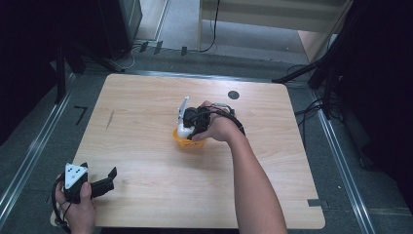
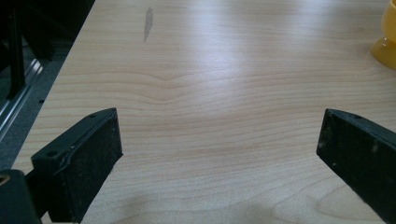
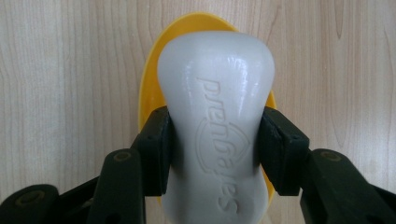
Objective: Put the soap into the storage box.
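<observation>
A white soap bar [image 3: 215,135] is squeezed by the right gripper [image 3: 214,149] over a yellow dish [image 1: 189,140] mid-frame, while the left gripper [image 1: 100,183], lower left, is held wide open.

right hand-held gripper [image 3: 212,140] clamped, pointing down; left hand-held gripper [image 2: 219,154] spread wide.

One white soap bar [image 3: 215,126], one yellow dish [image 3: 154,79], two grippers, one table [image 1: 146,97].
</observation>
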`<state>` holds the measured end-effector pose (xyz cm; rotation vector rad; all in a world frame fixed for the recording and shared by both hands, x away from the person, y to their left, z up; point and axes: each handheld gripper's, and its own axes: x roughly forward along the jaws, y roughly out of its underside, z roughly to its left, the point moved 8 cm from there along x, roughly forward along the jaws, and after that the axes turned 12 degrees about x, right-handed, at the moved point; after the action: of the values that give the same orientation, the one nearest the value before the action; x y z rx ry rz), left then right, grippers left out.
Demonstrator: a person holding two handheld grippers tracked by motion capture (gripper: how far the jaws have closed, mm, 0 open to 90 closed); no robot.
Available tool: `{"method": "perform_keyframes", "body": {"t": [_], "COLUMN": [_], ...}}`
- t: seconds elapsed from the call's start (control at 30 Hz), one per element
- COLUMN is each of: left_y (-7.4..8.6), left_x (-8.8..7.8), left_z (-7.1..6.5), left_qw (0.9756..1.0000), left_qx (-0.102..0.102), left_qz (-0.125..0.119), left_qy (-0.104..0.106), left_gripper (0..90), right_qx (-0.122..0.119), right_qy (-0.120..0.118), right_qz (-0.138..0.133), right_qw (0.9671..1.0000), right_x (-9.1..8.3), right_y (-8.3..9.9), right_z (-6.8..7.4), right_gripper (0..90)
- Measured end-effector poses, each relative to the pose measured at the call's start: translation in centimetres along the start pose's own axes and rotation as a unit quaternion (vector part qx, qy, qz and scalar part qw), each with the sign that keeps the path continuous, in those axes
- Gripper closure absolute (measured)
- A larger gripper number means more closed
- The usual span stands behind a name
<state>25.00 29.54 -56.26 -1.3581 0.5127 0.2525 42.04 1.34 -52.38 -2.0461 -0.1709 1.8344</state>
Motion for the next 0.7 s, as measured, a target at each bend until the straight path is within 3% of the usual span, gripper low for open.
{"method": "perform_keyframes", "body": {"t": [0.4,0.47,0.6,0.7], "left_y": [0.0,0.0,0.0,0.0], "left_x": [0.0,0.0,0.0,0.0], "left_z": [0.0,0.0,0.0,0.0], "left_qw": [1.0,1.0,1.0,1.0], "left_qx": [-0.001,0.0,0.0,0.0], "left_qz": [0.001,0.001,0.001,0.001], "left_qy": [0.0,0.0,0.0,-0.001], "left_gripper": [0.4,0.3,0.4,0.4], "right_qx": [-0.005,0.001,0.04,0.042], "right_qy": [-0.001,-0.004,-0.008,-0.003], "right_qz": [0.02,0.023,0.007,-0.002], "right_qw": [0.9998,0.9997,0.9992,0.9991], "right_x": [0.6,0.7,0.1,-0.4], "right_y": [0.5,0.6,0.5,0.4], "right_z": [-0.5,-0.6,-0.7,-1.0], "right_gripper": [51.0,50.7,38.9,38.4]}}
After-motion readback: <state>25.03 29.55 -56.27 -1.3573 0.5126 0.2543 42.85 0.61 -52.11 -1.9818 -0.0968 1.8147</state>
